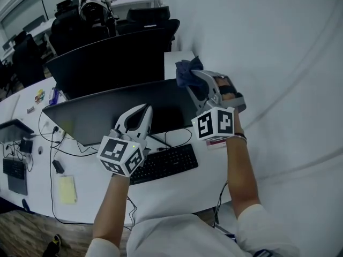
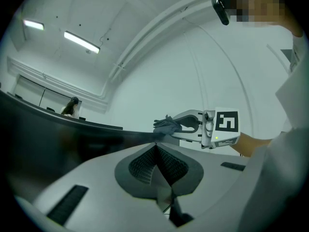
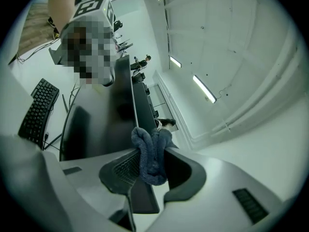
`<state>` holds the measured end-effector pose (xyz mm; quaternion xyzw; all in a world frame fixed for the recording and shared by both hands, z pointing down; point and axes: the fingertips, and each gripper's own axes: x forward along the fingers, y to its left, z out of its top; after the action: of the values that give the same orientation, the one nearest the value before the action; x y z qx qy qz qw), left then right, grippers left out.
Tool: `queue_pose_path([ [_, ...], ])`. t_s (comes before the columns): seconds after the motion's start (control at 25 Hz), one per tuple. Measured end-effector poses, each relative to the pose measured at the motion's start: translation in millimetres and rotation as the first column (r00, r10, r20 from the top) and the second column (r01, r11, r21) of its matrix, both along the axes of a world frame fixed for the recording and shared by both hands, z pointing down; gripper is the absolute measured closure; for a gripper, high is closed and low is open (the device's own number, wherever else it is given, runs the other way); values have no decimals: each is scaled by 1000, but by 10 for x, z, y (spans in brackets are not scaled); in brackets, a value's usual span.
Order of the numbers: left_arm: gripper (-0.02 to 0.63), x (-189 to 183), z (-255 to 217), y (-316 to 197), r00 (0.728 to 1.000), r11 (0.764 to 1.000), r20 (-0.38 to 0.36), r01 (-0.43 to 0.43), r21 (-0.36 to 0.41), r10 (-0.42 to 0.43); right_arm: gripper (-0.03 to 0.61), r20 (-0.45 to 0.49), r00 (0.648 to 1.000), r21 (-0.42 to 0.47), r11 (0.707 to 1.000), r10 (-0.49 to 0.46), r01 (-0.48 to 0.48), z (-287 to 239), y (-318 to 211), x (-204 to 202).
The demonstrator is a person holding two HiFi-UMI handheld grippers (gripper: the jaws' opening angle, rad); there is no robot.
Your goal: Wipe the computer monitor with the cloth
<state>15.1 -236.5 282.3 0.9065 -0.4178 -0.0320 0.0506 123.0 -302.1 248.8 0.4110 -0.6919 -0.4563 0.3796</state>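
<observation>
The wide dark monitor (image 1: 107,114) stands across the white desk (image 1: 177,183). My right gripper (image 1: 194,75) is raised at the monitor's top right corner, shut on a crumpled blue cloth (image 1: 187,71). In the right gripper view the cloth (image 3: 152,156) is bunched between the jaws, just above the monitor's top edge (image 3: 130,95). My left gripper (image 1: 143,109) is in front of the lower middle of the screen; its ribbed pads (image 2: 145,166) are pressed together with nothing between them. From the left gripper view, the right gripper (image 2: 169,125) and the cloth (image 2: 165,123) show beyond the screen edge.
A black keyboard (image 1: 163,164) lies in front of the monitor, with cables around it. A second monitor (image 1: 107,58) stands back to back behind the first. A yellow pad (image 1: 67,189) lies at the desk's left. A white wall (image 1: 268,63) runs along the right. Office chairs and a person (image 1: 94,1) are at the far desks.
</observation>
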Motion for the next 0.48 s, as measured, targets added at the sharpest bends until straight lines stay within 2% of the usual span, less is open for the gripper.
queue_pose_path([
  [0.48, 607, -767, -48, 62, 999, 999, -16, 40, 7, -40, 439, 17, 997, -7, 997, -73, 73, 11, 178, -920],
])
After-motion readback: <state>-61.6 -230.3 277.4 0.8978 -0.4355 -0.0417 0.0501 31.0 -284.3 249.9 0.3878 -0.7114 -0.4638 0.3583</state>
